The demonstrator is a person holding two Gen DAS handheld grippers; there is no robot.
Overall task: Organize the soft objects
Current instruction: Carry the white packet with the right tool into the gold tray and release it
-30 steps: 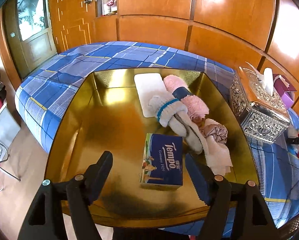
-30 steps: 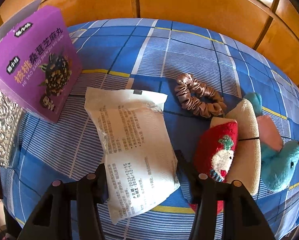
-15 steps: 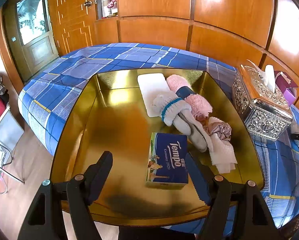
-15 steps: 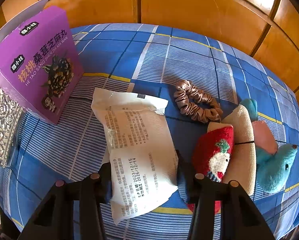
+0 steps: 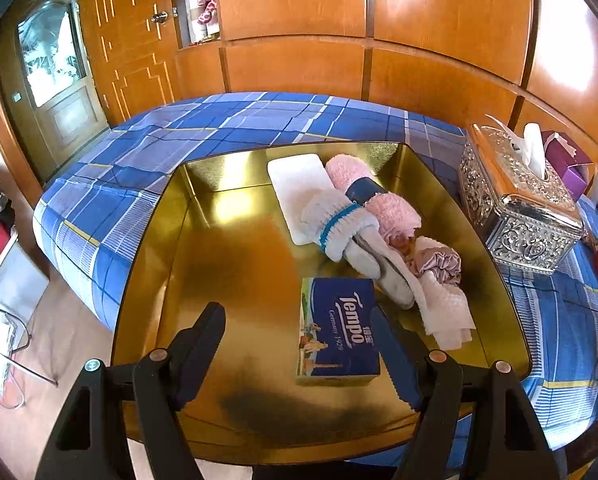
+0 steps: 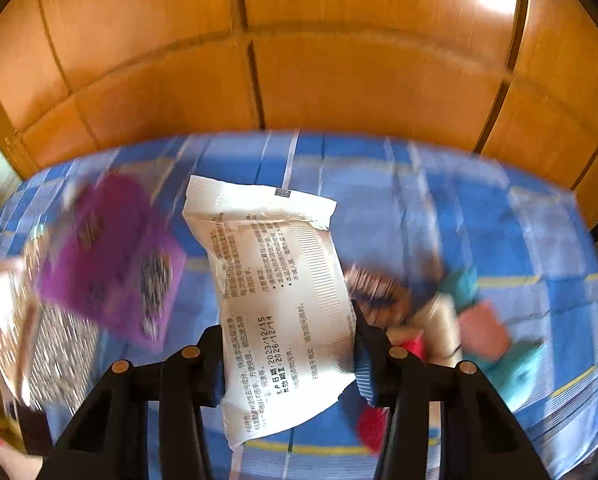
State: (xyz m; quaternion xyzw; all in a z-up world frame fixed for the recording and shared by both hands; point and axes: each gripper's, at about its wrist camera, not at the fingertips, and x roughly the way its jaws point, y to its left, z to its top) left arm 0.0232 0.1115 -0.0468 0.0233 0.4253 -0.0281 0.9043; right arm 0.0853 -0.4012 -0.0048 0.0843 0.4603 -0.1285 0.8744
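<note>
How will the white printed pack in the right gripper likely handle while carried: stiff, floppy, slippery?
The white pack looks soft: the right gripper dents its sides. Its far end stays up unsupported, so probably padded rather than limp. The wrinkled film looks smooth, so it may slip.

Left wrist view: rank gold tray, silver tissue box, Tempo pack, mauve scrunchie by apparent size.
1. Gold tray, by far the largest.
2. Silver tissue box.
3. Tempo pack; it lies nearer the camera, so its gap to the tissue box is unsure.
4. Mauve scrunchie, smallest, partly tucked among the cloths.
</note>
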